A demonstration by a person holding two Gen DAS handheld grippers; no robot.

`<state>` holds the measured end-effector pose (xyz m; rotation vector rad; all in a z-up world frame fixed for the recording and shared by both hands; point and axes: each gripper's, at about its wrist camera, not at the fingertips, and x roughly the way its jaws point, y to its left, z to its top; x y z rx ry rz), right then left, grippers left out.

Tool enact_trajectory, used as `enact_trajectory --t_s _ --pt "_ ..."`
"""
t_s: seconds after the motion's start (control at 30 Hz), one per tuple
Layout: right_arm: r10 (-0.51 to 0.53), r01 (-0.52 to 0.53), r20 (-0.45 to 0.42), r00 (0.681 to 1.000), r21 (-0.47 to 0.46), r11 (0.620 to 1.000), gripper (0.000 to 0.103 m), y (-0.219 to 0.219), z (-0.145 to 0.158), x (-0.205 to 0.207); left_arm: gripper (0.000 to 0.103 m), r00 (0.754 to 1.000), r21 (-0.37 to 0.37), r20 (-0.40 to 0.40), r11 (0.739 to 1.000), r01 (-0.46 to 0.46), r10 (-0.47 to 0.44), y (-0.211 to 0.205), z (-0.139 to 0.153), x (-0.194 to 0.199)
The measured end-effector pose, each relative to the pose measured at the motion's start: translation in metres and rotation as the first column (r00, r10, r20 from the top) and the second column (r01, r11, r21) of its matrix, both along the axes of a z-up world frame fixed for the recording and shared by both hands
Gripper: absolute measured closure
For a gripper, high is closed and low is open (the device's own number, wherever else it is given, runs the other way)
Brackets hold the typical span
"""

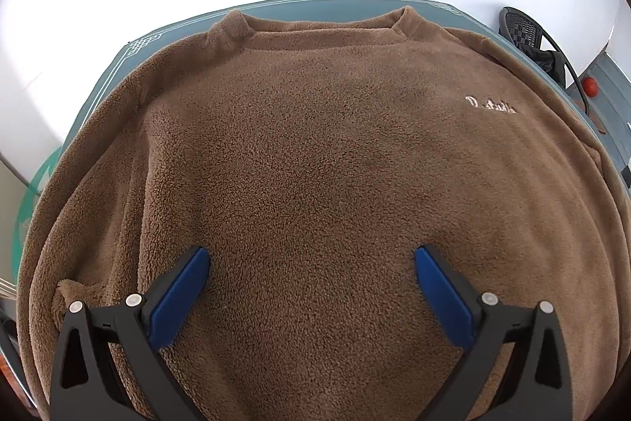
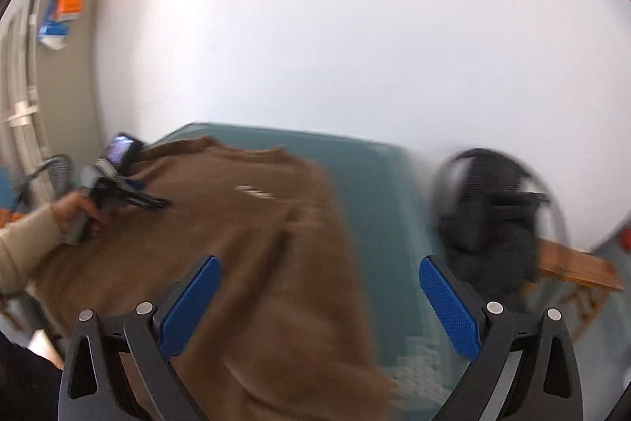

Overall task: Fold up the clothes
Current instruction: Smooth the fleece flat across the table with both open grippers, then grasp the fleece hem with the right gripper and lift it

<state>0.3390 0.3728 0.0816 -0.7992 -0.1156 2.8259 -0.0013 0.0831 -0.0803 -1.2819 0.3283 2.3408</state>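
Brown fleece sweater [image 1: 315, 145] spread flat across a teal surface [image 1: 118, 66], collar at the far edge, white embroidered script [image 1: 490, 105] on the chest. Left gripper [image 1: 311, 255] poised over the near hem, jaws spread wide, nothing between them. From the right wrist view, blurred: right gripper [image 2: 319, 269] above the sweater's right edge, jaws likewise released and empty; bare teal surface beyond that edge; a hand [image 2: 75, 212] in a beige sleeve [image 2: 23, 251] holding the left gripper. Black chair [image 2: 493, 208] just beside the surface's right side, white wall [image 2: 355, 26] behind.
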Motion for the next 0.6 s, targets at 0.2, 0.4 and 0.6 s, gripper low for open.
enact_trajectory --t_s 0.2,0.4,0.6 --pt "-0.104 0.111 0.070 0.992 -0.100 0.989 0.001 0.022 -0.059 0.036 0.000 1.000 -0.001 -0.002 1.000 -0.005 0.005 0.001 -0.002 -0.001" --pt "-0.067 0.090 0.114 0.991 -0.217 0.972 0.001 0.027 -0.098 0.025 0.000 1.000 -0.002 -0.005 1.000 -0.007 0.007 0.001 -0.002 -0.002" --pt "0.003 0.032 0.128 0.992 -0.270 0.962 0.018 0.021 -0.121 -0.001 0.000 1.000 -0.001 -0.008 1.000 -0.010 0.010 0.001 -0.003 0.000"
